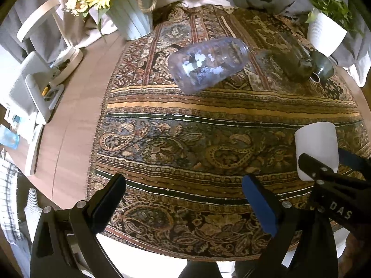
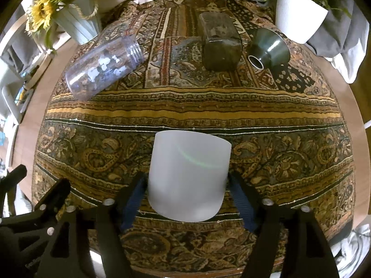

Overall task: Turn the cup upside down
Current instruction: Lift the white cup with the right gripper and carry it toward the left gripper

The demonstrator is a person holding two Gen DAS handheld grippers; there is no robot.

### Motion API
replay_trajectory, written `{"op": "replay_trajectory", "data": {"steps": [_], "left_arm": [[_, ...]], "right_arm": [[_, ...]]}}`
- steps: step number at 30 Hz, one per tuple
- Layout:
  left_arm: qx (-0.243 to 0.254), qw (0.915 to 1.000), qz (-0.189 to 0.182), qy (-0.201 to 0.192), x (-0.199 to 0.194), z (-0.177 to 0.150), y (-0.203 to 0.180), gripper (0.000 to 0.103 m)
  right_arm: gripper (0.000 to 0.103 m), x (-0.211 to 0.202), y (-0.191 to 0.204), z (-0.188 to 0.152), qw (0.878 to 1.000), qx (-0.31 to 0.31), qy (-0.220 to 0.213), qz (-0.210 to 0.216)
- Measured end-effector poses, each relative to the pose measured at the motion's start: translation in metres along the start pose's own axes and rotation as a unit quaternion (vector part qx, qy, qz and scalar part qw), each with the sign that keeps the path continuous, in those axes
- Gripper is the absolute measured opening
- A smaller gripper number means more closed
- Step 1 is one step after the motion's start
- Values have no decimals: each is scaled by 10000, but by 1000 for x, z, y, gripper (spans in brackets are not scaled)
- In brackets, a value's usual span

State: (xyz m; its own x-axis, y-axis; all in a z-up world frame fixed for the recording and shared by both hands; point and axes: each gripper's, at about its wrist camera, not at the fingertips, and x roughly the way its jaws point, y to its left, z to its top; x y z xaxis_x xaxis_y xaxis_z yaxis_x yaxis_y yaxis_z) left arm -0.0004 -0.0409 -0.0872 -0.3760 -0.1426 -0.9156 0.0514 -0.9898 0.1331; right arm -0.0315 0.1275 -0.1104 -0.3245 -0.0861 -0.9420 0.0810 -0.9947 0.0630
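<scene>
A plain white cup (image 2: 189,176) sits between the two blue-padded fingers (image 2: 134,199) of my right gripper (image 2: 187,199), over the patterned cloth (image 2: 185,106). The fingers press its sides, so the gripper is shut on it. The cup's wider end points away from me. The same cup (image 1: 316,149) shows at the right in the left wrist view, with the right gripper's black fingers (image 1: 317,169) around it. My left gripper (image 1: 185,203) is open and empty, low over the near part of the cloth, left of the cup.
A clear plastic jar (image 1: 206,63) lies on its side at the back. A dark square glass jar (image 2: 220,44) and a dark green funnel-shaped cup (image 2: 269,48) lie beside it. A sunflower pot (image 1: 132,16) and a white plant pot (image 2: 296,14) stand at the table's back edge.
</scene>
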Motion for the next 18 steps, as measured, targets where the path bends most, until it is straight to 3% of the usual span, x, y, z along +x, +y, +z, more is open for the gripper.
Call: {"op": "replay_trajectory", "data": {"steps": [9,18], "left_arm": [[-74,9995,-170,-253,-31,4,-2,102],[209,9974,-560,-399,-60,3,-43,102]], "right_arm": [[84,-44,-17,-4,9988,291,-356,137],[84,-83,-59,-17,9960,682,-575,84]]}}
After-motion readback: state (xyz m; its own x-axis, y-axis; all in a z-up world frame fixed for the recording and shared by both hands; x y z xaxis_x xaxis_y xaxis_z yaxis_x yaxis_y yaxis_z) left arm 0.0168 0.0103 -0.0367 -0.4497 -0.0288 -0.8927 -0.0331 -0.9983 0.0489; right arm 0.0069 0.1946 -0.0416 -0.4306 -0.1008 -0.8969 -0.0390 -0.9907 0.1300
